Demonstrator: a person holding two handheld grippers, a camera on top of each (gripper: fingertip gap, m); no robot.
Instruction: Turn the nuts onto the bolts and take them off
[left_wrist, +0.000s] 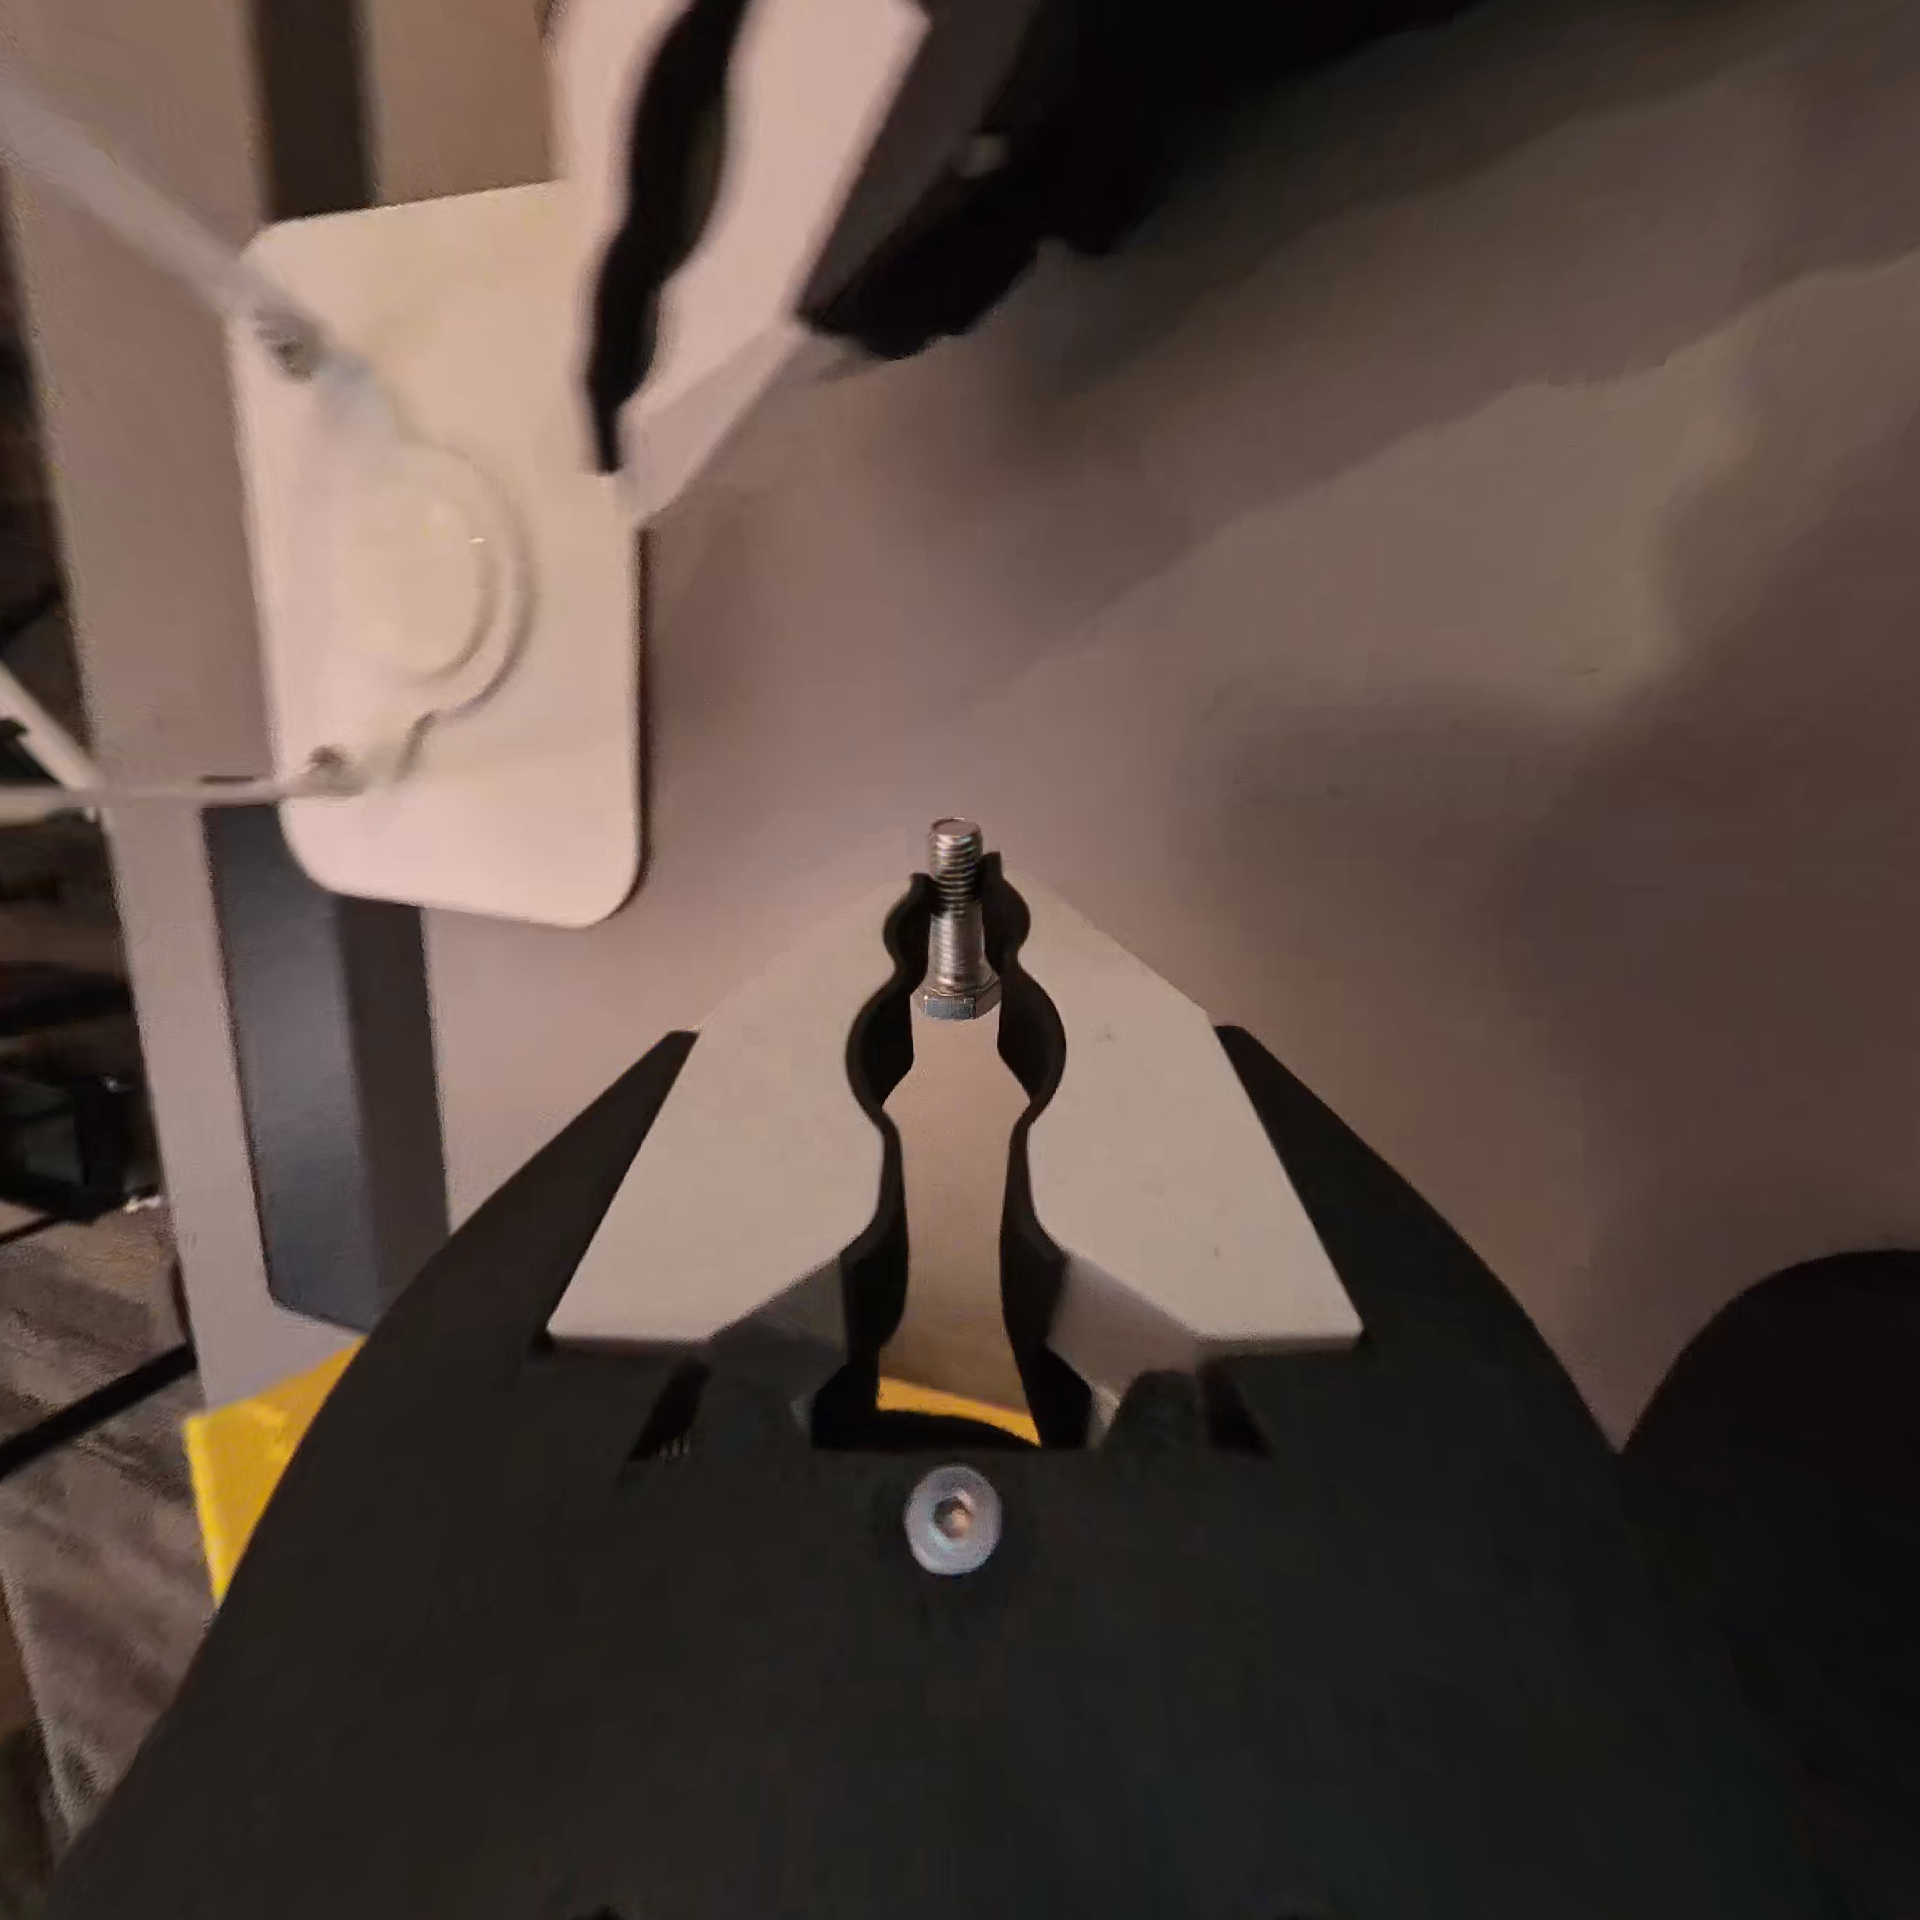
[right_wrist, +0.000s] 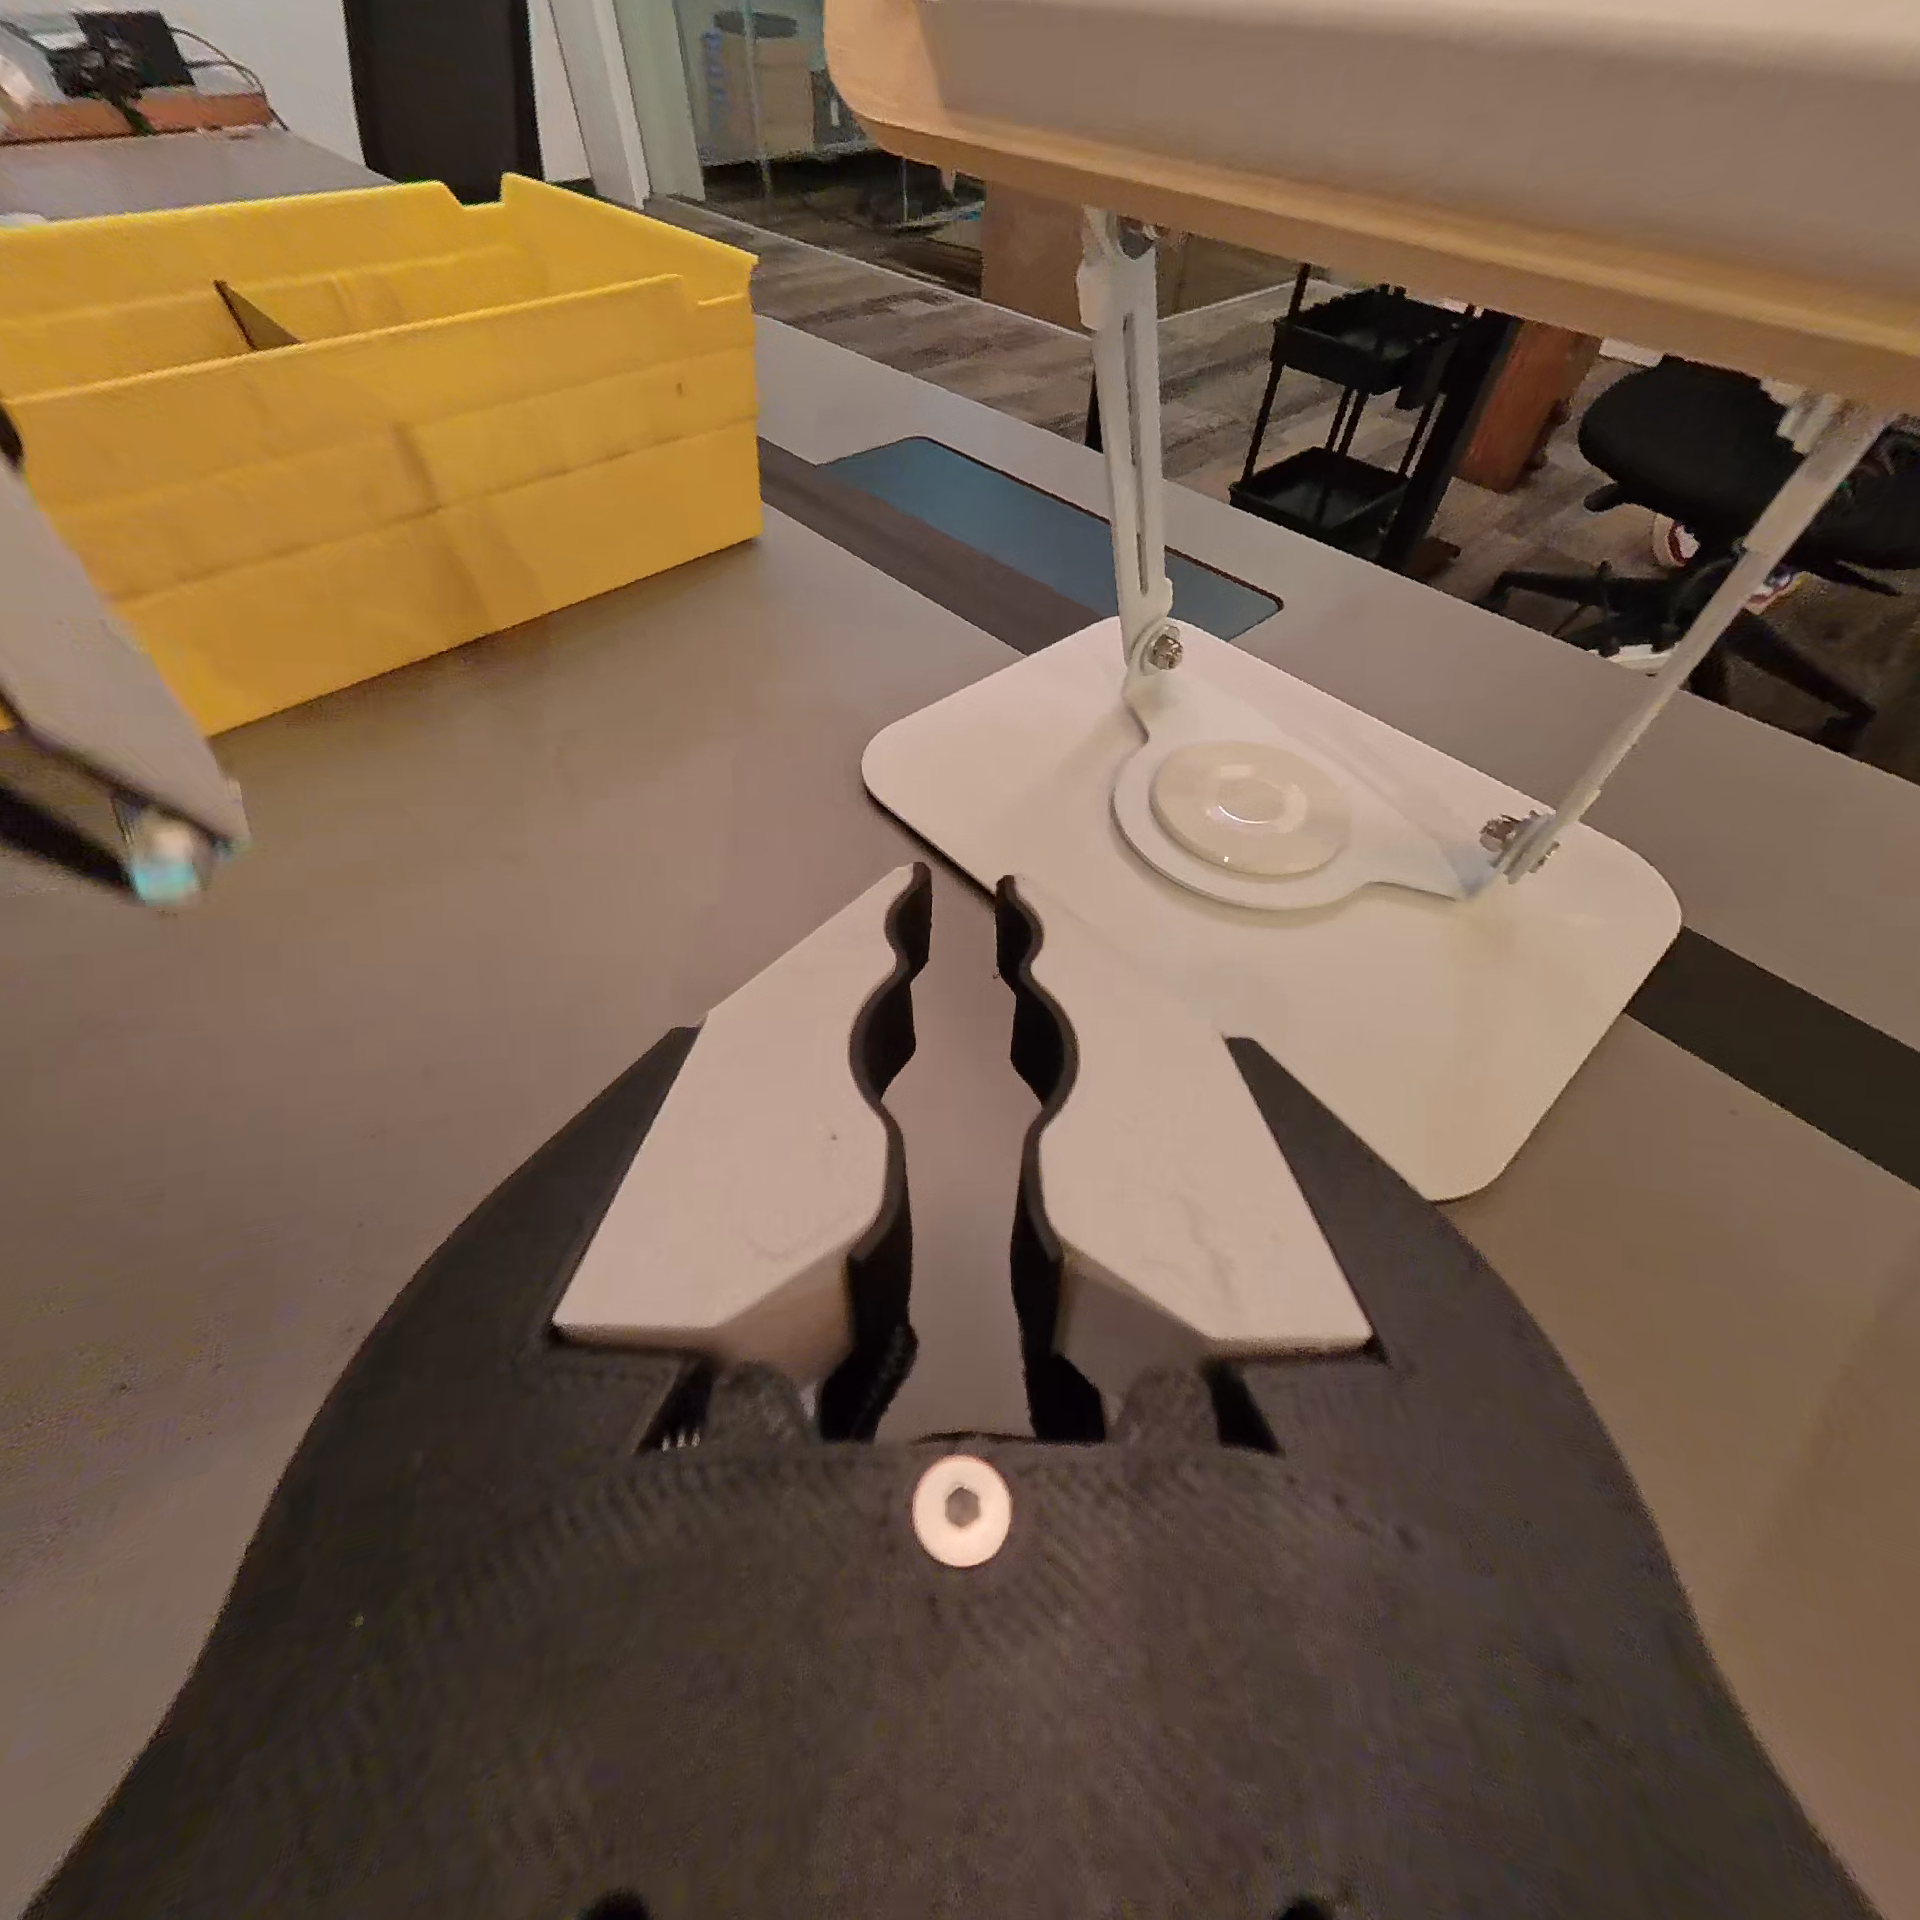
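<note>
Clamping a bolt (left_wrist: 954, 925), threads outward, the left hand-held gripper (left_wrist: 956, 883) shows only in its view; the right hand-held gripper (right_wrist: 961, 894) gapes narrowly, empty, over the worktop (right_wrist: 520, 935) near a yellow bin (right_wrist: 416, 499) and white stand (right_wrist: 1351, 987).

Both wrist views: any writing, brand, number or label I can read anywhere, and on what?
None legible in either view.
Bolt in the left gripper: head shows no readable marking.
Yellow bin, white stand base, right gripper: plain, no text.
Background clutter: too small and blurred to tell.
</note>
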